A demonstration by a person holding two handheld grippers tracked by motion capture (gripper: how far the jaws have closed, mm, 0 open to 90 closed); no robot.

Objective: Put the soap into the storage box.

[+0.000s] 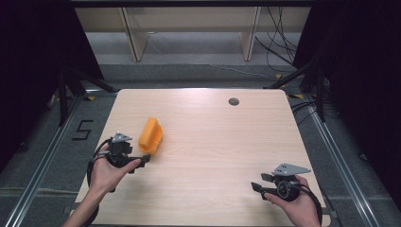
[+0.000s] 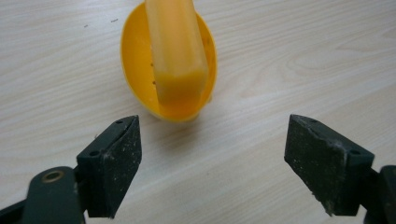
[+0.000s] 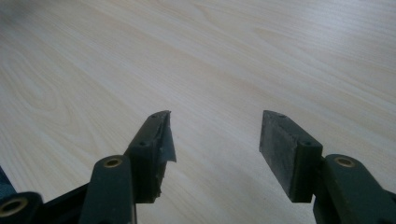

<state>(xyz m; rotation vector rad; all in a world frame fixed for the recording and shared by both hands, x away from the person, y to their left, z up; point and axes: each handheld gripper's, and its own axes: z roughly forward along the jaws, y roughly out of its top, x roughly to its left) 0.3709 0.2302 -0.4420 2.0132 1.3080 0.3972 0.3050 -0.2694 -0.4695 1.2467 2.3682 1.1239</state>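
Left gripper [image 1: 142, 158] is held low, jaws apart, aimed at the orange scoop [image 1: 151, 135] lying left of centre on the desk [image 1: 222, 142], ready for grasping. Right gripper [image 1: 261, 183], jaws apart, is parked lower right.

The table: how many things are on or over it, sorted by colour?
Orange: 1, the plastic scoop lying on the wooden table.
Black: 2, the left gripper near the scoop and the right gripper, both with jaws apart and holding nothing.
Total: 3.
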